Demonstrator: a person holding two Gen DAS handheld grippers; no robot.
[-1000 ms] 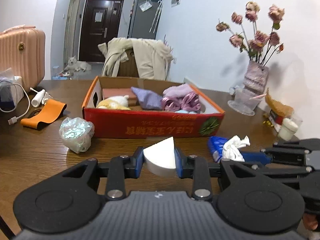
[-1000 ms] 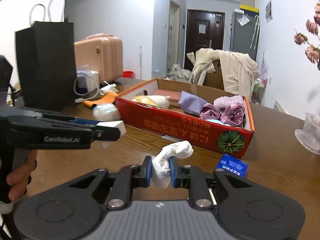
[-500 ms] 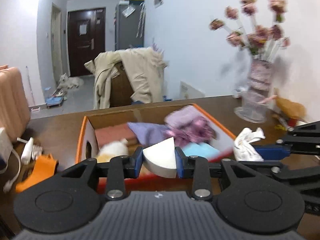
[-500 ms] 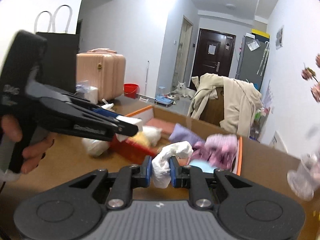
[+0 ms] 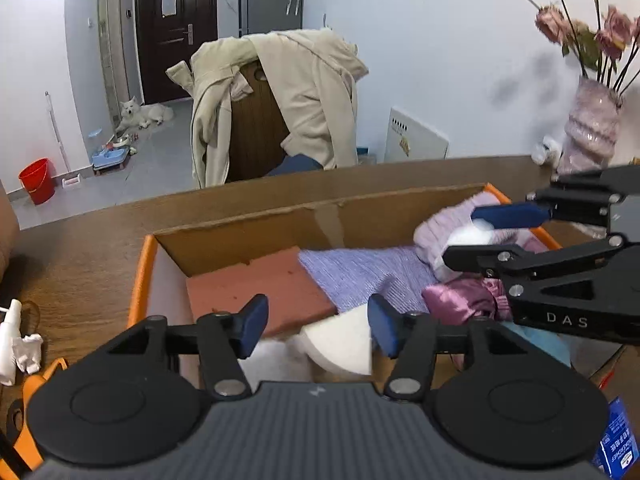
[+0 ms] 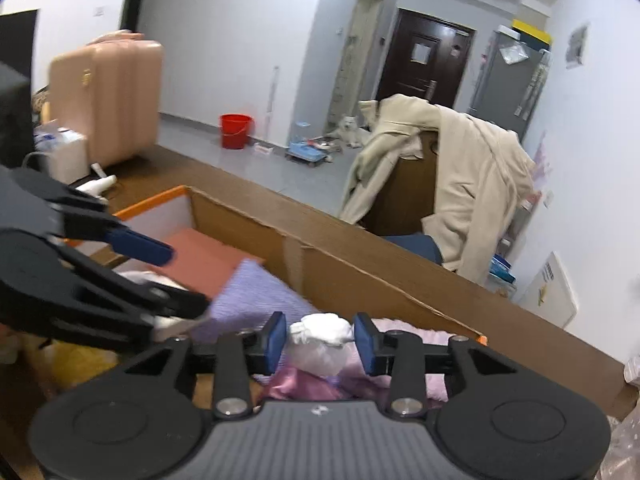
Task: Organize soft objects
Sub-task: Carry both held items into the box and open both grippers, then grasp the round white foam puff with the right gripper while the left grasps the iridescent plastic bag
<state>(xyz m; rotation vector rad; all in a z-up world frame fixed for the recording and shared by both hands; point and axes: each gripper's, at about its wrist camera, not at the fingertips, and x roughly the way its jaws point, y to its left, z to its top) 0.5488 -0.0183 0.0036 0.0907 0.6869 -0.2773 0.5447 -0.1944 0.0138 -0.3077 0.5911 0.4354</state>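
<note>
Both grippers hover over the open cardboard box (image 5: 248, 224) with an orange rim. My left gripper (image 5: 316, 326) is open; the white foam wedge (image 5: 340, 340) lies loose between its fingers, close to the right one, inside the box. My right gripper (image 6: 320, 340) is open too; the crumpled white cloth (image 6: 320, 344) sits between its pads on the pink fabric (image 6: 404, 332). The box also holds a red-brown sponge (image 5: 256, 288), a lilac knit cloth (image 5: 360, 272) and a shiny pink scrunchie (image 5: 460, 300). The right gripper also shows in the left wrist view (image 5: 492, 232).
A chair draped with a beige coat (image 5: 280, 96) stands behind the wooden table (image 5: 80, 248). A vase of dried flowers (image 5: 588, 132) is at the right. A pink suitcase (image 6: 108, 96) is at the left. An orange band (image 5: 36, 392) and a blue packet (image 5: 616, 444) lie on the table.
Both grippers moved forward over the box and opened. The foam wedge and the white cloth were let go and now rest inside the box.
</note>
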